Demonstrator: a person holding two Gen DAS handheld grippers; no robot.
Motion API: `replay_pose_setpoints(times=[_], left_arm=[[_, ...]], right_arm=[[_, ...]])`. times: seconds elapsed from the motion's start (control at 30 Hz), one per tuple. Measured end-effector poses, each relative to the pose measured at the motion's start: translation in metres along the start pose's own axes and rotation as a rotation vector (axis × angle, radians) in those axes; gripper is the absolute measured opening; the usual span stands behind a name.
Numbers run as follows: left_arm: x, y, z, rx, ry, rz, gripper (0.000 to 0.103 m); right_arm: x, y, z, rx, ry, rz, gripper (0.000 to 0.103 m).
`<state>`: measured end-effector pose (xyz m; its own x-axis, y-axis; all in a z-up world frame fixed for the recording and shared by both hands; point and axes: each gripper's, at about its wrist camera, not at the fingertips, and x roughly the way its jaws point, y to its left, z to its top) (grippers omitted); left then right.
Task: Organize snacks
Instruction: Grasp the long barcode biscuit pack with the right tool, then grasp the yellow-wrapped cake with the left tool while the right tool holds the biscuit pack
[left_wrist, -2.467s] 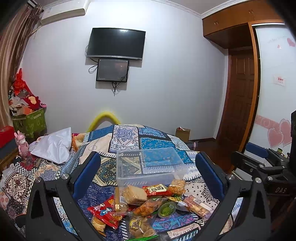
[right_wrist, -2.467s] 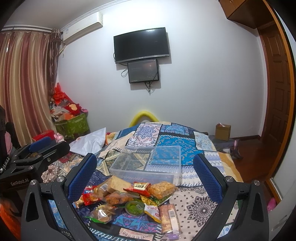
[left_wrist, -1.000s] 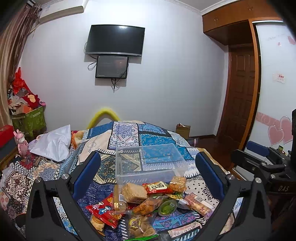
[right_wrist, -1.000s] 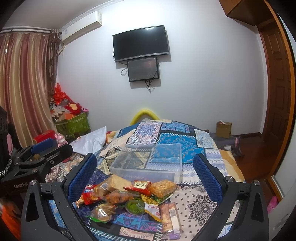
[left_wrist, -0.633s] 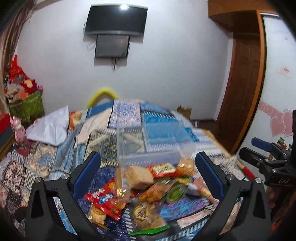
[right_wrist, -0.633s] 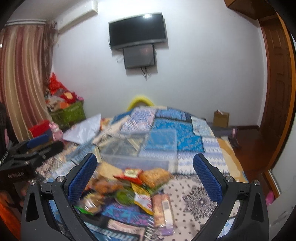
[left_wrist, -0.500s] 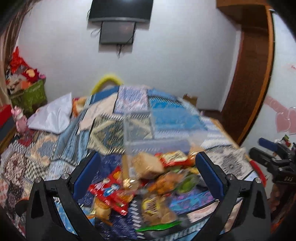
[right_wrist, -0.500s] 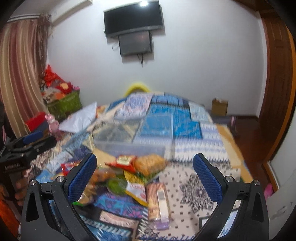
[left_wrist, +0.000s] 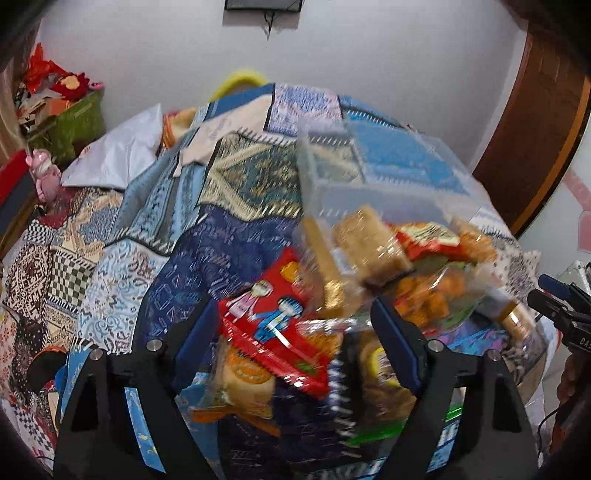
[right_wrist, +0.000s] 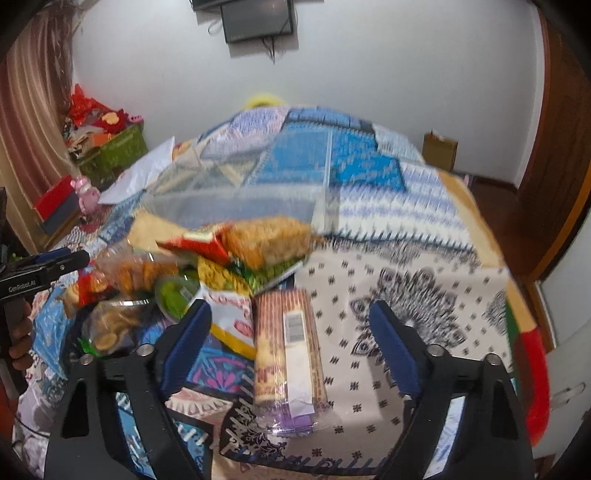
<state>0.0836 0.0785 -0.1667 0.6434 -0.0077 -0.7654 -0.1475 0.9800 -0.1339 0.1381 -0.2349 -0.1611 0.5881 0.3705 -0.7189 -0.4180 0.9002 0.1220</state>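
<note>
A heap of snack packets lies on the patchwork quilt (left_wrist: 229, 177) in front of a clear plastic box (left_wrist: 369, 177). My left gripper (left_wrist: 295, 339) hangs low over the heap's left side. Its jaws are closing, and a red packet with cartoon figures (left_wrist: 273, 328) lies between them, not pressed by the pads. My right gripper (right_wrist: 290, 338) hangs over the heap's right side, also closing. A long brown-striped biscuit pack (right_wrist: 288, 350) lies between its fingers with a gap on both sides. The clear box (right_wrist: 240, 192) stands just behind the heap. Motion blurs both views.
A white bag (left_wrist: 122, 151) lies on the quilt at the left. A green basket (right_wrist: 110, 151) full of red things stands by the curtain. A cardboard box (right_wrist: 439, 149) sits on the floor near the wooden door (left_wrist: 532, 122). The bed's near-right corner (right_wrist: 443, 332) is bare quilt.
Both grippers have dropped and tipped downward toward the snack heap, so the packets now fill the lower view. Both pairs of jaws have narrowed. The snacks and box have not moved.
</note>
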Motion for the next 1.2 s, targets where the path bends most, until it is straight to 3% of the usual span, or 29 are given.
replay_pose_setpoints(times=[0.37, 0.67, 0.87, 0.97, 1.03, 1.1, 1.2], left_arm=[[0.026, 0.006, -0.007, 0.058, 0.071, 0.010, 0.085], [0.049, -0.003, -0.004, 0.105, 0.125, 0.003, 0.089], [0.055, 0.000, -0.005, 0.071, 0.130, -0.018, 0.087], [0.053, 0.000, -0.003, 0.074, 0.114, -0.007, 0.079], [0.048, -0.002, -0.003, 0.082, 0.094, 0.011, 0.069], [0.043, -0.003, -0.003, 0.086, 0.079, 0.019, 0.050], [0.036, 0.001, -0.002, 0.067, 0.069, 0.009, 0.042]], right_arm=[[0.029, -0.002, -0.016, 0.015, 0.114, 0.041, 0.055], [0.035, -0.005, -0.014, 0.039, 0.132, 0.076, 0.042], [0.036, 0.004, -0.014, -0.012, 0.143, 0.051, 0.043], [0.037, 0.006, -0.016, -0.038, 0.143, 0.036, 0.043], [0.036, 0.005, -0.016, -0.031, 0.137, 0.035, 0.042], [0.036, 0.003, -0.016, -0.021, 0.132, 0.038, 0.042], [0.034, 0.002, -0.016, -0.009, 0.123, 0.041, 0.042]])
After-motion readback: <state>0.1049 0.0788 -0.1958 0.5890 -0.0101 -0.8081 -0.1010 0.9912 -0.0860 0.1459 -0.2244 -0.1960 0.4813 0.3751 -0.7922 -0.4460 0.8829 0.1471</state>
